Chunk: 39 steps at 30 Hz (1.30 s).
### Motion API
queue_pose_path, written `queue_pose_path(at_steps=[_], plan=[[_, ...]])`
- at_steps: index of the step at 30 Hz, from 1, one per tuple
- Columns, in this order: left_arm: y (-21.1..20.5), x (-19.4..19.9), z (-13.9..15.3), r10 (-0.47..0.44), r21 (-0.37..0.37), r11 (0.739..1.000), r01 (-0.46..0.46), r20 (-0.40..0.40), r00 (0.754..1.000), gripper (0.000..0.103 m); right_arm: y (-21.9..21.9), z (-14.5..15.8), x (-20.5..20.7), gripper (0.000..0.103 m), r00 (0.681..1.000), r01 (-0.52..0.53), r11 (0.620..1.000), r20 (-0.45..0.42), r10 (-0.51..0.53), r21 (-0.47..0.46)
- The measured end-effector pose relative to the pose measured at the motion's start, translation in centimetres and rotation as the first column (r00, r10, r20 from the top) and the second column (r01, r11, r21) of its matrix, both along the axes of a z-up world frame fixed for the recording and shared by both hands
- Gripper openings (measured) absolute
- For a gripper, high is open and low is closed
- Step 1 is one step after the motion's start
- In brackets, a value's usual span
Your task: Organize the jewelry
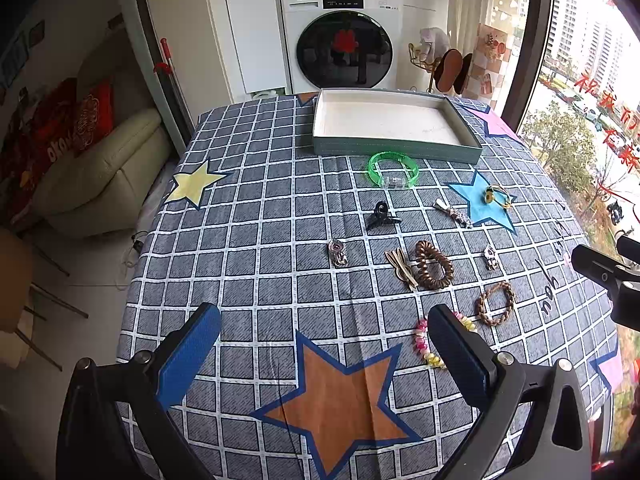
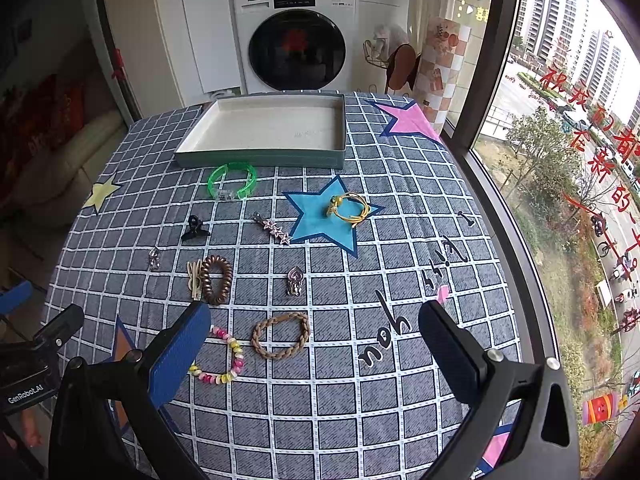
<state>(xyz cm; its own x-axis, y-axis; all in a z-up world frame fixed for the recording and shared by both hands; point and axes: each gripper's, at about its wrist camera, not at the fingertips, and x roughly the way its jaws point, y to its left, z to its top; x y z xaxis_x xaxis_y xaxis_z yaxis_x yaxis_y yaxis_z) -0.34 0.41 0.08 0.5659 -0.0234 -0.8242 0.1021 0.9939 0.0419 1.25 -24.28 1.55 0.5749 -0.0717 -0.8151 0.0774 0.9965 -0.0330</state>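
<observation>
An empty shallow tray (image 1: 396, 151) (image 2: 260, 158) stands at the table's far side. In front of it lie a green bangle (image 1: 393, 168) (image 2: 233, 180), a black claw clip (image 1: 381, 214) (image 2: 194, 229), a star hair clip (image 1: 454, 213) (image 2: 273, 228), a yellow bracelet (image 1: 498, 196) (image 2: 349, 207), a brown coil hair tie (image 1: 434, 265) (image 2: 217, 280), a braided brown bracelet (image 1: 496, 303) (image 2: 281, 336) and a pink-yellow bead bracelet (image 1: 424, 344) (image 2: 224, 356). My left gripper (image 1: 324, 356) is open above the orange star. My right gripper (image 2: 316, 356) is open, above the braided bracelet.
Two small silver brooches (image 1: 337, 253) (image 2: 295, 280) and a beige hair clip (image 1: 402, 268) also lie on the checked tablecloth (image 1: 256, 240). A washing machine (image 1: 340, 36) stands behind the table, a sofa (image 1: 100, 172) to the left, a window (image 2: 560, 160) to the right.
</observation>
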Motion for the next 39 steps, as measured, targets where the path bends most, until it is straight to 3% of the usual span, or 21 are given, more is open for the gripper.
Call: queue_pose_path(at_steps=[39], plan=[[-0.28, 0.73, -0.56, -0.013, 0.015, 1.0, 0.014, -0.026, 1.0, 0.103, 0.14, -0.7, 0.06, 0.103, 1.0, -0.003, 1.0, -0.019, 0.003, -0.001]])
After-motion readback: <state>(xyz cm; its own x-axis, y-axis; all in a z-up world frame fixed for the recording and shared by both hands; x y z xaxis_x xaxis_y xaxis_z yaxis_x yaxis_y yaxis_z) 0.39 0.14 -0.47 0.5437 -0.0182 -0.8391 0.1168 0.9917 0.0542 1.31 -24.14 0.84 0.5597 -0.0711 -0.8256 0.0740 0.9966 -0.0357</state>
